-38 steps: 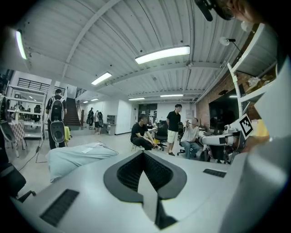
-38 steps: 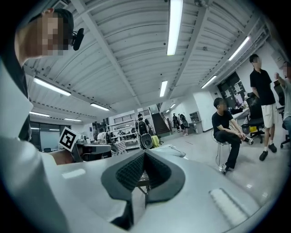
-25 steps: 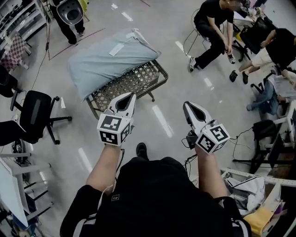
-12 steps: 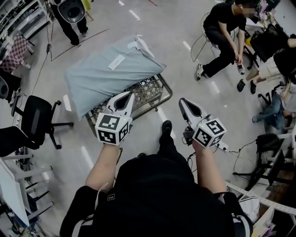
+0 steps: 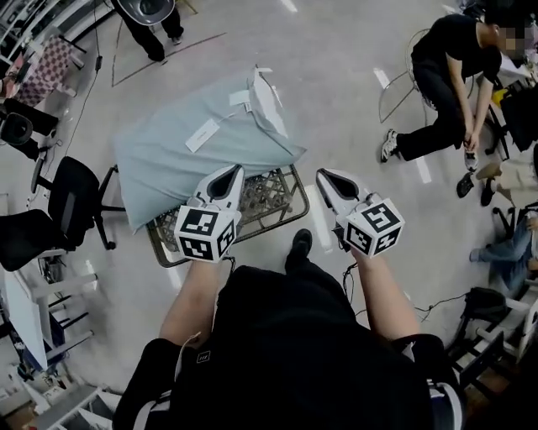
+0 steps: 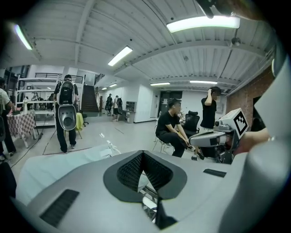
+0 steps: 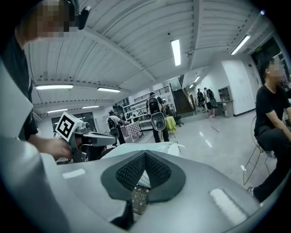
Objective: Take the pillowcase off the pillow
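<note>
A pillow in a pale blue-grey pillowcase [image 5: 197, 143] lies across a low woven rattan table [image 5: 271, 204], its white open end [image 5: 267, 101] at the far right. My left gripper [image 5: 236, 171] is shut and empty, held in the air over the table's near part just short of the pillow. My right gripper [image 5: 320, 175] is shut and empty too, over the table's right corner. In the left gripper view the pillowcase [image 6: 54, 164] shows beyond the closed jaws [image 6: 142, 154]; in the right gripper view the pillowcase [image 7: 136, 149] lies ahead of the closed jaws [image 7: 144, 154].
A black office chair [image 5: 46, 214] stands left of the table. A person in black [image 5: 450, 80] sits on a chair at the right, another stands at the far top [image 5: 155, 17]. White shelving [image 5: 29, 336] is at the near left. My own foot [image 5: 298, 245] is beside the table.
I have walked closer to the table: pillow and table have come nearer and lower in the head view. Both grippers stay shut and now reach the table's near edge.
</note>
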`<control>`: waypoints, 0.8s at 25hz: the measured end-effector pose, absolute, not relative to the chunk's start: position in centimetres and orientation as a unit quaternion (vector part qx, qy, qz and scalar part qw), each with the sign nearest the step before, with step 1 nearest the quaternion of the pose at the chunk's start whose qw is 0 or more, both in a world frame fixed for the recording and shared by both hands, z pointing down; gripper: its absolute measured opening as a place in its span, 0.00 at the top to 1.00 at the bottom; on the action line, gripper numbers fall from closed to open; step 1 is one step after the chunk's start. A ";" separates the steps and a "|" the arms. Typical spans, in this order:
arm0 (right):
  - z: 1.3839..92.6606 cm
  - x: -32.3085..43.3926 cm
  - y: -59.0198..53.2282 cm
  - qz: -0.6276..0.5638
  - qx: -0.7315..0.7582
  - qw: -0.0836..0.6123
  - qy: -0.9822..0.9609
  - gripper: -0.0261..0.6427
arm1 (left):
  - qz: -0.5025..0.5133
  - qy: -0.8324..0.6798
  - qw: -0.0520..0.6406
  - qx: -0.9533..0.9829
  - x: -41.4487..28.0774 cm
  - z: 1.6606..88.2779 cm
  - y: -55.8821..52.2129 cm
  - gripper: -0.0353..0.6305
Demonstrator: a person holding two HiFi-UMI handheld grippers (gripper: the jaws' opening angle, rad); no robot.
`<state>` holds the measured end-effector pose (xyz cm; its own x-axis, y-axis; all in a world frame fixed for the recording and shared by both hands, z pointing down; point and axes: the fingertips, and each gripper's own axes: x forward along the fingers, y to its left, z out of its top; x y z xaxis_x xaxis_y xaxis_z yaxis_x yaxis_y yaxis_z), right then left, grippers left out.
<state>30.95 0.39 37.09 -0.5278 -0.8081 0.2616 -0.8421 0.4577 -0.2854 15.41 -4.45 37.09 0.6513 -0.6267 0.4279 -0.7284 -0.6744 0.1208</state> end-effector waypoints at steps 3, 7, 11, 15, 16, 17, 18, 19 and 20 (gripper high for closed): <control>39.3 32.2 -3.0 0.200 0.460 0.076 -0.862 0.95 | 0.195 -0.388 0.154 0.887 17.4 38.9 -6.2 0.94; 43.1 32.4 -6.2 0.212 0.435 0.127 -0.866 0.94 | 0.219 -0.404 0.177 0.870 17.7 42.2 -7.9 0.94; 46.9 32.4 -9.0 0.227 0.423 0.179 -0.859 0.94 | 0.238 -0.409 0.206 0.856 17.1 46.2 -9.1 0.94; 50.1 32.0 -11.4 0.238 0.420 0.227 -0.845 0.94 | 0.254 -0.398 0.239 0.848 16.4 50.1 -9.6 0.94; 50.7 31.9 -12.1 0.240 0.419 0.237 -0.843 0.94 | 0.258 -0.394 0.247 0.847 16.3 51.0 -9.8 0.94; 51.3 31.8 -12.7 0.240 0.416 0.247 -0.841 0.94 | 0.262 -0.390 0.255 0.845 16.2 51.9 -9.9 0.94; 51.9 31.7 -13.3 0.241 0.413 0.257 -0.840 0.94 | 0.266 -0.387 0.264 0.842 16.1 52.8 -9.9 0.94; 52.5 31.7 -13.7 0.241 0.408 0.267 -0.839 0.94 | 0.270 -0.384 0.274 0.839 16.2 53.6 -9.8 0.94; 53.1 31.7 -14.2 0.243 0.404 0.276 -0.838 0.94 | 0.273 -0.382 0.285 0.836 16.2 54.4 -9.6 0.94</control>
<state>31.73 -14.21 53.11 -0.5220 -0.5430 0.6578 -0.8106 0.5559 -0.1842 16.24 -9.55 54.45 0.5596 -0.4819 0.6743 -0.7936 -0.5460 0.2684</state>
